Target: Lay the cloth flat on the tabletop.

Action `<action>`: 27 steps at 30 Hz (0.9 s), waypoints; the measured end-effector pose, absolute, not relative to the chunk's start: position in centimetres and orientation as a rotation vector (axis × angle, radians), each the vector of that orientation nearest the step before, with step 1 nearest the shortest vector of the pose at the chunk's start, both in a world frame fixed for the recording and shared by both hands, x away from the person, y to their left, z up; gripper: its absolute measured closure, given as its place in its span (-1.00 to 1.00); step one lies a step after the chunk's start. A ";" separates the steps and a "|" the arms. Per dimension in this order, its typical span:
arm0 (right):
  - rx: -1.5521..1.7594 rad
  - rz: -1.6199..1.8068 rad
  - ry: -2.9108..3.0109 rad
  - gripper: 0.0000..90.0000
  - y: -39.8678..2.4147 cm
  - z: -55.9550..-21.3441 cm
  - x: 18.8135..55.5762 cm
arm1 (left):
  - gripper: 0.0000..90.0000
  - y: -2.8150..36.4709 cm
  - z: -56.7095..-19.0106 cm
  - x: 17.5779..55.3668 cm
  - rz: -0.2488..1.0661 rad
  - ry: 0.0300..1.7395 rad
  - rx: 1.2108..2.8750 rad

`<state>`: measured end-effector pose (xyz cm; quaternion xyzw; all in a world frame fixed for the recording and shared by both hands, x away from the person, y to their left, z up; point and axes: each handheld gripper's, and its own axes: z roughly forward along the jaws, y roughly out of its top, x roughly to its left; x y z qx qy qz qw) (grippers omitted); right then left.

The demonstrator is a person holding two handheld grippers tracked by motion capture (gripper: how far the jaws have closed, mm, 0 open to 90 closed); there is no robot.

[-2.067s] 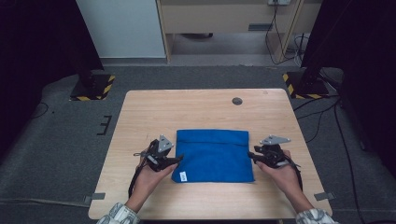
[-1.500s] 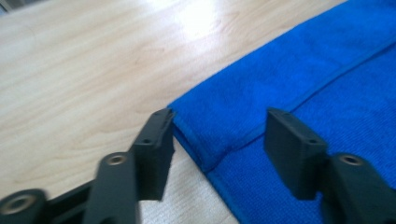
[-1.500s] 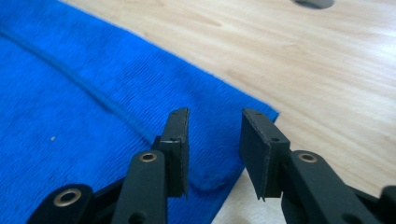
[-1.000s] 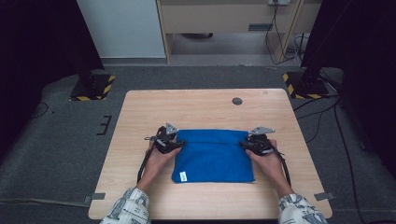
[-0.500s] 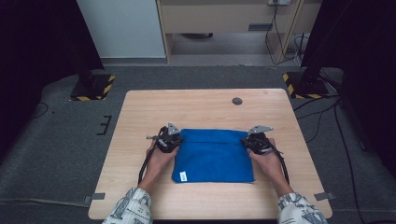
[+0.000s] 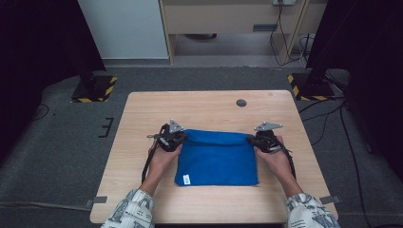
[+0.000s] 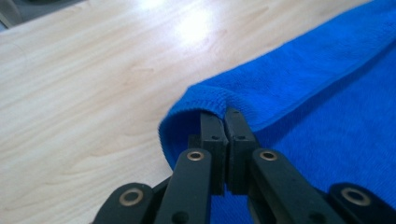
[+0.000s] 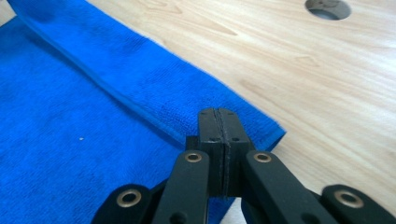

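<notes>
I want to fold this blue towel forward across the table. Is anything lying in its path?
Nothing visible on the wooden table ahead of the folded blue terry towel; the dark round hole there is flush. Both grippers grip its far corners.

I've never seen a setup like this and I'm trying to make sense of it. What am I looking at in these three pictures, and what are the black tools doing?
A person sits at a wooden table with a handheld two-jaw gripper in each hand. The high view looks down from above; the other two come from cameras riding on each gripper, looking along its black jaws. A folded blue towel lies on the table, with a round hole in the tabletop beyond it. The left gripper has closed on the towel's far left corner, which looks slightly lifted. The right gripper is closed on the far right corner.
</notes>
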<state>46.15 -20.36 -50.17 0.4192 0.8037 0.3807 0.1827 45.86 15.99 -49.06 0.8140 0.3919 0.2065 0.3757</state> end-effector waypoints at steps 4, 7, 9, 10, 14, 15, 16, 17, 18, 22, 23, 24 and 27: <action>1.198 1.075 2.263 0.98 -20.9 -49.8 46.6 | 0.96 16.0 -48.2 46.2 0.532 1.006 2.079; 1.204 1.073 2.267 0.99 -20.9 -49.8 46.8 | 0.96 15.7 -48.0 46.4 0.543 1.000 2.094; 1.206 1.074 2.266 0.99 -20.8 -49.7 47.0 | 0.96 15.5 -47.9 46.6 0.543 1.011 2.092; 1.201 1.070 2.263 0.99 -20.8 -49.7 47.2 | 0.96 15.5 -47.8 46.7 0.538 1.018 2.086; 1.227 1.078 2.249 0.99 -20.5 -49.8 48.1 | 0.96 14.7 -48.4 47.7 0.540 1.037 2.135; 1.227 1.078 2.249 0.99 -20.5 -49.8 48.1 | 0.96 14.7 -48.4 47.7 0.540 1.037 2.135; 1.233 1.079 2.250 0.99 -20.4 -49.9 48.4 | 0.96 14.7 -48.4 48.0 0.543 1.047 2.138; 1.240 1.072 2.249 0.99 -20.3 -50.1 48.7 | 0.96 14.7 -48.4 48.4 0.547 1.060 2.133; 1.248 1.068 2.249 0.99 -20.3 -50.2 49.1 | 0.96 14.7 -48.4 48.8 0.546 1.075 2.122; 1.297 1.054 2.244 0.99 -20.1 -50.7 50.7 | 0.95 15.0 -48.7 50.5 0.503 1.127 2.082; 1.309 1.057 2.235 0.99 -20.0 -50.8 51.2 | 0.95 15.0 -48.9 50.9 0.510 1.135 2.070; 1.322 1.056 2.227 0.99 -20.0 -50.9 51.6 | 0.95 15.0 -49.0 51.3 0.505 1.144 2.069; 1.368 1.037 2.212 0.98 -19.8 -51.3 53.0 | 0.92 15.1 -49.4 52.5 0.514 1.171 2.054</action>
